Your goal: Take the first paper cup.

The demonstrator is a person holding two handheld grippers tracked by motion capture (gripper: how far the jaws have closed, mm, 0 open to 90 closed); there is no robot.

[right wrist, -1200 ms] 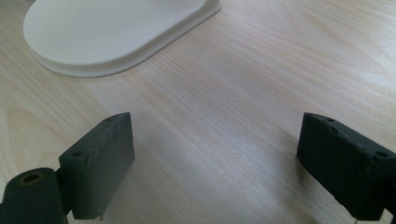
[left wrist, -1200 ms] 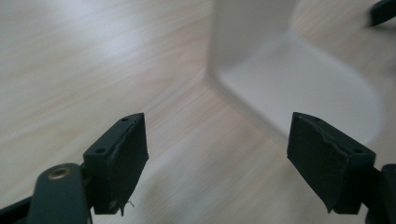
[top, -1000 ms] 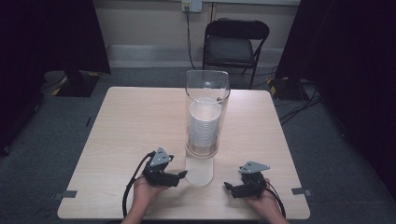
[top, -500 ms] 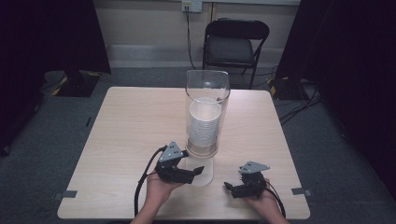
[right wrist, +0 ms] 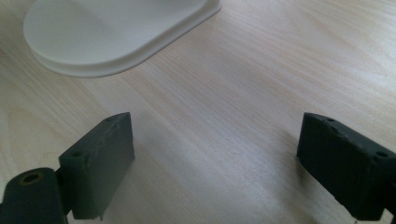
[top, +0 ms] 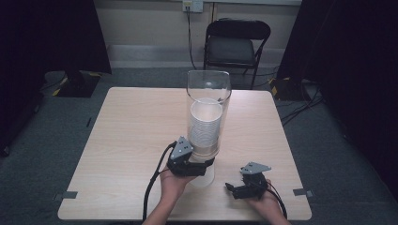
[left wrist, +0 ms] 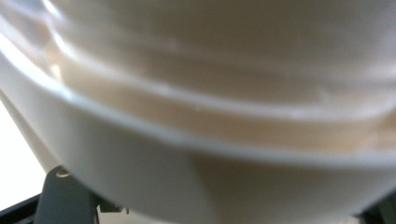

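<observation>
A clear upright cup dispenser (top: 209, 101) stands on a pale wooden table (top: 122, 140), loaded with a stack of white cups (top: 205, 124). The person's left gripper (top: 206, 165) reaches in at the bottom of the tube, where the lowest cup (top: 202, 176) hangs out over the white base; that looks like the spot to pull one cup free. Its jaws have just been closing, and they stand on either side of that cup, though I cannot tell whether the pads press on it yet. The left gripper view brings the cup's rim (left wrist: 196, 140) so close it blurs, with ribbed cup walls above, a detail the high view is too distant to give. The right gripper (top: 230, 187) rests low near the table's front edge, apart from the work, apparently waiting. The right gripper view (right wrist: 215, 154) shows its jaws spread wide over bare wood, with the dispenser's rounded white base (right wrist: 116, 37) just beyond.
</observation>
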